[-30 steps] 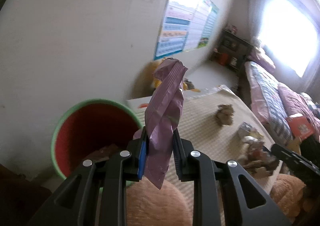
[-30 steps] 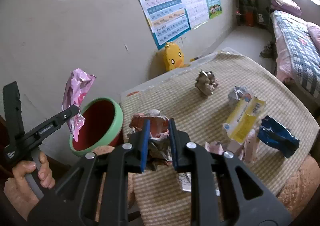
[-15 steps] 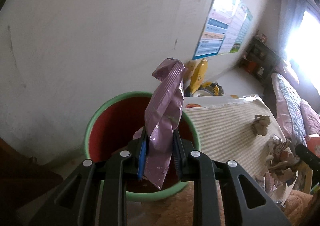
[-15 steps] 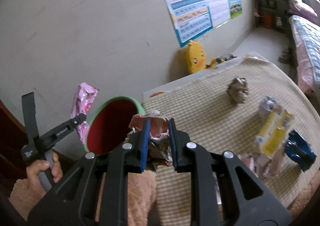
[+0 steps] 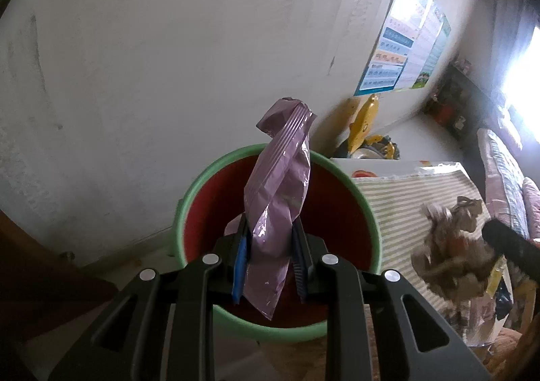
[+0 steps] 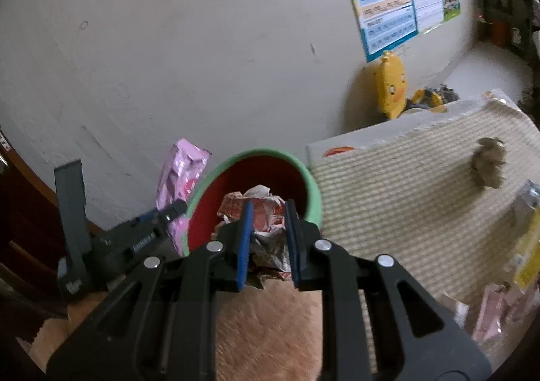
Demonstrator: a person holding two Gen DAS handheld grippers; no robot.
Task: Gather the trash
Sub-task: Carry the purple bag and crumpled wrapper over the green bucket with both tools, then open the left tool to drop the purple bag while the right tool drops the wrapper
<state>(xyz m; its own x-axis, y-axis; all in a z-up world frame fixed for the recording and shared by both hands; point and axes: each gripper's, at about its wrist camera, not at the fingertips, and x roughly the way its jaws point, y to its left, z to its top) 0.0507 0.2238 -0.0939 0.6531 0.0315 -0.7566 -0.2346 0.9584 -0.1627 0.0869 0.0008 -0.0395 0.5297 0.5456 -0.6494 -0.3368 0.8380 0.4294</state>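
A bin with a green rim point(image 5: 373, 222) and a red inside stands on the floor by the wall, next to the table. My left gripper point(image 5: 269, 229) is shut on a long pink wrapper point(image 5: 280, 185), which it holds upright over the bin's mouth. My right gripper point(image 6: 269, 208) is shut on a crumpled red and white wrapper point(image 6: 263, 208) just at the near side of the bin's rim point(image 6: 312, 188). In the right wrist view the left gripper point(image 6: 175, 208) with its pink wrapper point(image 6: 182, 171) sits at the bin's left edge. The bin's bottom is hidden.
A striped mat point(image 6: 405, 185) covers the table to the right of the bin. On it lie a crumpled brown paper ball point(image 6: 487, 161), a yellow package point(image 6: 530, 246) and pink wrappers point(image 6: 492, 310). A yellow duck toy point(image 6: 391, 87) leans on the wall. Fuzzy peach cloth point(image 6: 270, 330) lies below my fingers.
Both grippers have swung left from the table to the bin. The pink wrapper now hangs over the bin's mouth, and the crumpled wrapper has come up to its rim.
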